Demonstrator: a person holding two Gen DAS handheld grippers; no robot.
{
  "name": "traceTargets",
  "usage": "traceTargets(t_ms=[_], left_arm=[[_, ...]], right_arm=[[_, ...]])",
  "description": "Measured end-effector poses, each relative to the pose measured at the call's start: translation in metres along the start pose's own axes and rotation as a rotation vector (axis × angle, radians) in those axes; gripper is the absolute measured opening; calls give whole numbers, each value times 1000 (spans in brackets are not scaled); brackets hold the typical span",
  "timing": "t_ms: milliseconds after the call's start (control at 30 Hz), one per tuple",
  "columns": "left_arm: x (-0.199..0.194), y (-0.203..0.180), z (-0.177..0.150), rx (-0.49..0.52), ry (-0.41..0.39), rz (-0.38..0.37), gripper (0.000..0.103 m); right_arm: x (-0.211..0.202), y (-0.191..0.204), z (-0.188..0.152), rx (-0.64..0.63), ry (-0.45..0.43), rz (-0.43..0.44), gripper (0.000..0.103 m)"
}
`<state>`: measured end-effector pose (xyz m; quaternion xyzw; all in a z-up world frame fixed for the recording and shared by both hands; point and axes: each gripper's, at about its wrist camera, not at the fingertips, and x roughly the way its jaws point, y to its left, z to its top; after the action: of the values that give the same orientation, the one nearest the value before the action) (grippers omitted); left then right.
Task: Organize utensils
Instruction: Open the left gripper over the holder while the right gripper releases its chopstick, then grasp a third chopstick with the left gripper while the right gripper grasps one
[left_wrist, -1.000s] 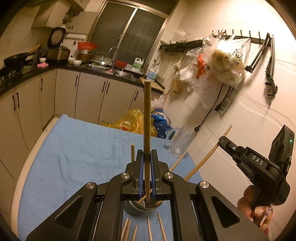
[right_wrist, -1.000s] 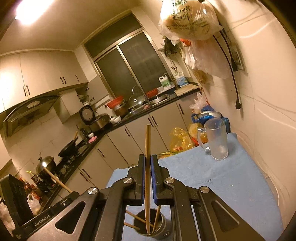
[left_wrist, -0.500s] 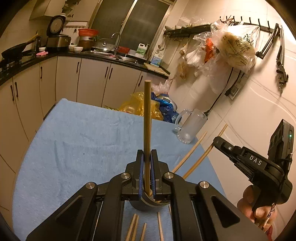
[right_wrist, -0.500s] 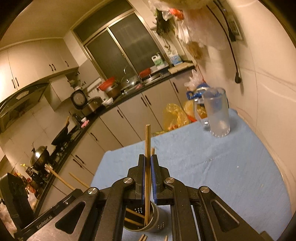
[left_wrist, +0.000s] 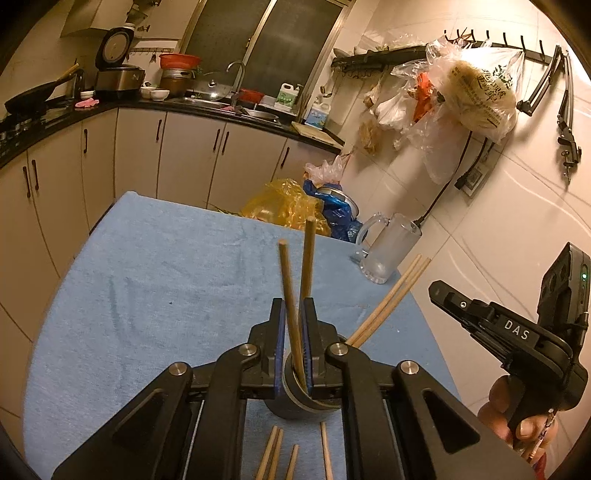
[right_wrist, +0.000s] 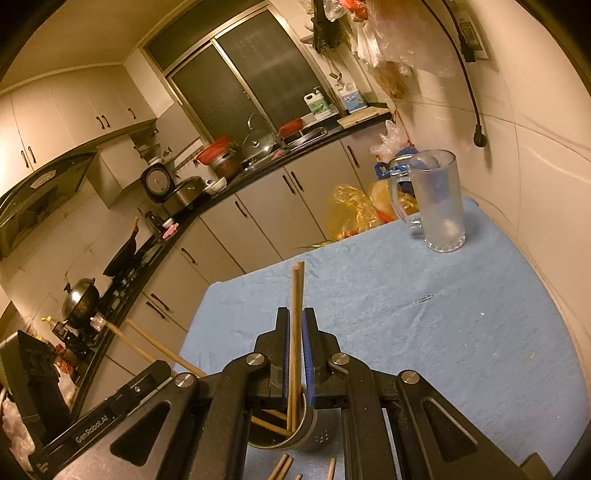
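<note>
Blue cloth covers the surface (left_wrist: 155, 280) in a kitchen. A metal cup (right_wrist: 314, 435) stands on it, right under both tongs. The left tongs (left_wrist: 294, 350) have just begun to loosen around one chopstick (left_wrist: 290, 306), which stands almost straight up, leaning a little left, with its low end in the cup. The right tongs (right_wrist: 294, 354) sit close around a second chopstick (right_wrist: 295, 321), which also points up out of the cup. More chopsticks (left_wrist: 388, 302) lean out to the right. Others (left_wrist: 273, 458) lie flat nearby. A glass mug (right_wrist: 439, 203) stands far back.
</note>
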<state>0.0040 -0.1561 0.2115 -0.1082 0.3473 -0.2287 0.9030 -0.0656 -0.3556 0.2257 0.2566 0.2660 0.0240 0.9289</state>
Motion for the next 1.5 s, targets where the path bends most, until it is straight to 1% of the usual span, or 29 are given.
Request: traceTargets(t_ms=[67,133,300,367,567,833,1033,1167,1333,1500], left_arm=[[-4,-2,-1,1,-8,2,15],[-10,-3,-1,2,-20,3,19],[-27,-1,-4,-5,-33,-3,20],[-33,-1,-8,-1,-36,3,23],[-51,7,-35,-7,-14,8,23],[-61,30,-90,-35,72,8,23],[-62,50,-140,-68,161,-2,23],[-57,52,-165,-52,222,-7,23],[-44,44,-173,-9,280,-9,23],[-31,34,-174,16,310,0,23]], right_arm=[[-4,2,0,-1,-3,2,8],[-9,1,-1,4,-4,5,8],[-25,-2,-13,11,6,18,8],[-31,-4,-20,10,13,21,8],[-44,-9,-51,1,67,24,8],[-46,-17,-105,-15,177,21,8],[-45,-27,-143,0,247,7,8],[-47,-36,-170,11,290,-5,8],[-46,-46,-191,14,335,-24,8],[-49,-56,-189,29,317,-36,8]])
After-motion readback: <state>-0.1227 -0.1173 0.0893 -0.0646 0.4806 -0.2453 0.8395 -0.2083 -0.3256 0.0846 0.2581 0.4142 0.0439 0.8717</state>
